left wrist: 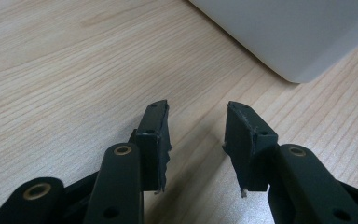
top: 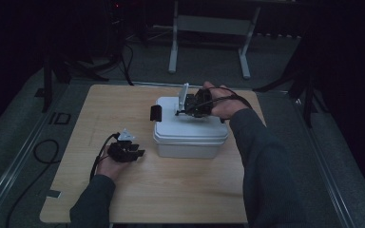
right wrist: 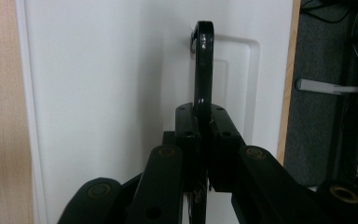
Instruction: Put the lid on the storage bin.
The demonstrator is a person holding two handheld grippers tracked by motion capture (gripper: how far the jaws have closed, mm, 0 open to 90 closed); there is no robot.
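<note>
Your right gripper [right wrist: 204, 128] is clamped on the black handle [right wrist: 203, 65] atop the white box [top: 190, 130]; your left gripper [left wrist: 197, 126] rests near its corner over the wooden table [left wrist: 65, 70], jaws apart.

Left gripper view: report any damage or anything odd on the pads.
Both pads of the left tool look worn: the left pad has a ragged, chipped inner edge, and the right pad is frayed at its lower corner. The jaws stand open above the wooden table.
</note>
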